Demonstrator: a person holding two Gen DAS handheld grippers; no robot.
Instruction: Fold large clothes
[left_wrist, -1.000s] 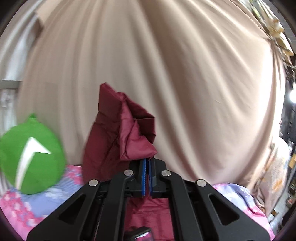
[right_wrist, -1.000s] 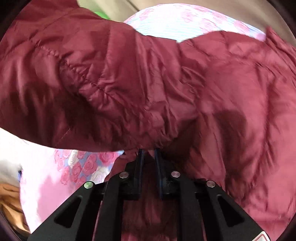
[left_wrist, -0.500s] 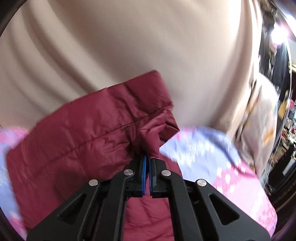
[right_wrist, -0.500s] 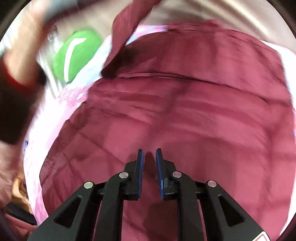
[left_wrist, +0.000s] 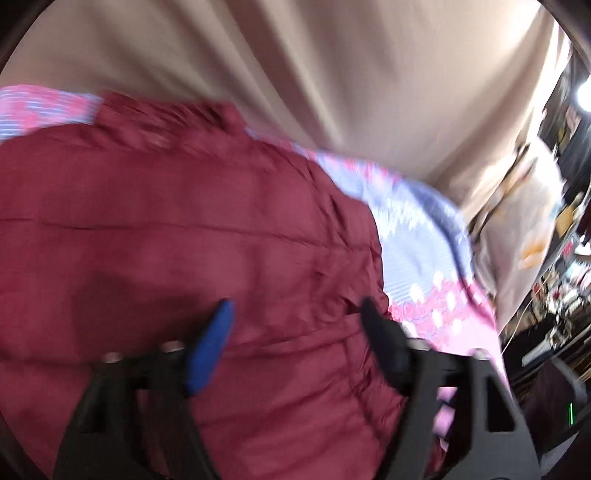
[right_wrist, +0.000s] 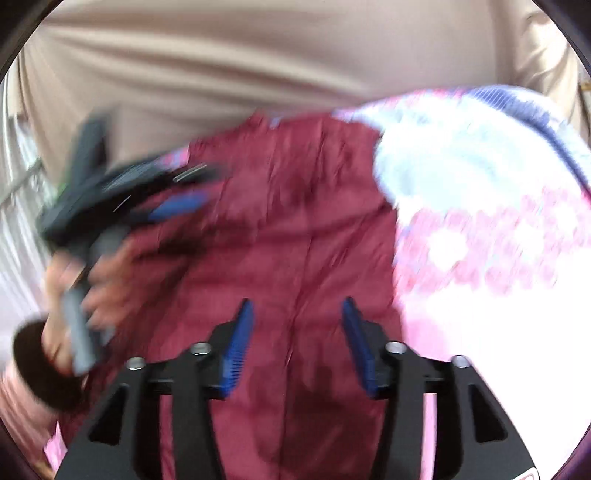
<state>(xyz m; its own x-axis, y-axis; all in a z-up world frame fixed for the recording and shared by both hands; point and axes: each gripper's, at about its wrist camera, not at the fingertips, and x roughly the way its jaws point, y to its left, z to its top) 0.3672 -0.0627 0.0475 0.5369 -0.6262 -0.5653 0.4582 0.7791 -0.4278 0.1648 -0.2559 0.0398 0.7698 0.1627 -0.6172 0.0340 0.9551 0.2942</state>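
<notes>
Two grippers over one maroon quilted jacket (left_wrist: 192, 236), both frames motion-blurred. Left gripper (left_wrist: 295, 314) jaws spread wide and opening, nothing pinched, jacket fabric just below the blue pad and the black finger. Right gripper (right_wrist: 297, 314) jaws apart and opening too, blue pads clear of the cloth, jacket running under the gap. Jacket lies spread flat on a pink and blue floral bedsheet (right_wrist: 480, 236), sheet bare to the right of it. In the right wrist view, a hand (right_wrist: 99, 280) gripping the other tool's grey handle blocks the jacket's left part. Behind the bed, a beige curtain (left_wrist: 295, 66); clutter at far right, too blurred to name.
</notes>
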